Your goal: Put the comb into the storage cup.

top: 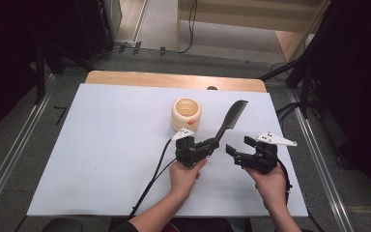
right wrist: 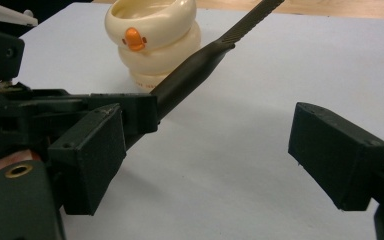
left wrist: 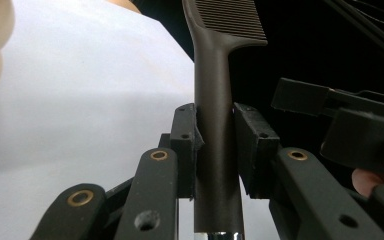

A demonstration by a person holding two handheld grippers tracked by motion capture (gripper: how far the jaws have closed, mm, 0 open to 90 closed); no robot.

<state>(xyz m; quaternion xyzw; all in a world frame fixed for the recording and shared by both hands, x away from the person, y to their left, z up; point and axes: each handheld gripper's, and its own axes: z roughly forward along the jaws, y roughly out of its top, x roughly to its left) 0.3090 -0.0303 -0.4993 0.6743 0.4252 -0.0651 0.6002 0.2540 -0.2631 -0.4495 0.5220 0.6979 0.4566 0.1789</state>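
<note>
On white board (top: 101,145): left gripper (top: 211,143) pinches matte black comb (top: 230,118); right gripper (top: 238,145) spread; ribbed cream cup (top: 186,115).

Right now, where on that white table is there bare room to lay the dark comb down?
The whole left half of the white table top lies bare, from the cream ringed duck cup to the left edge. The near strip is bare too. It is crowded at centre right, where the left gripper holds the black comb beside the right gripper.
</note>
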